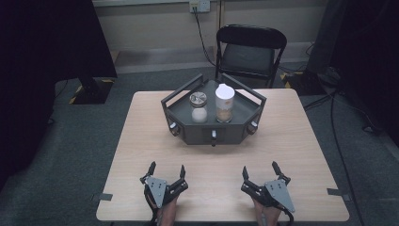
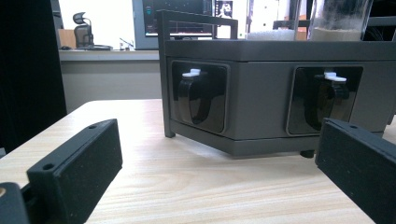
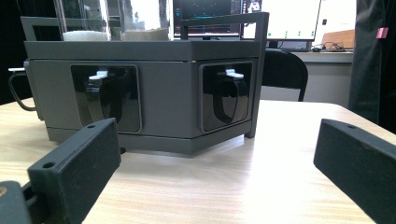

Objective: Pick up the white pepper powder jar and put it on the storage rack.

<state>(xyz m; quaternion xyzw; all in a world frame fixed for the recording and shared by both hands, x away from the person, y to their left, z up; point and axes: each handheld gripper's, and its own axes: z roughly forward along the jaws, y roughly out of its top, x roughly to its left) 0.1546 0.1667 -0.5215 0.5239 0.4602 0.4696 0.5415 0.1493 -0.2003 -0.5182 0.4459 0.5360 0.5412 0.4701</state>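
Both grippers sit low on the table's near edge, waiting. In the high view the left gripper (image 1: 166, 170) lies at about seven o'clock from the table's middle, jaws spread wide with nothing between them; the right gripper (image 1: 260, 169) mirrors it at five o'clock, jaws equally parted and empty.

Straight ahead, at twelve o'clock and well apart from both, stands the dark grey rack (image 1: 214, 133), a faceted box with a railed top. On that top stand two jars: a short jar (image 1: 198, 107) with a metal lid and white contents, and, just beside it at three o'clock, a tall jar (image 1: 225, 103) with a white cap and brownish contents.

The left gripper view shows the rack's front faces, each with a black knob (image 2: 196, 95) set in a recess and a small white lever on top. The right gripper view shows the same kind of knob (image 3: 228, 95).

The step in hand looks like a reach toward the rack. To do it well, I'd lift each gripper clear of the table first, keep the jaws parted, and come in level, so a jaw clips neither the rail nor the jars standing close together.
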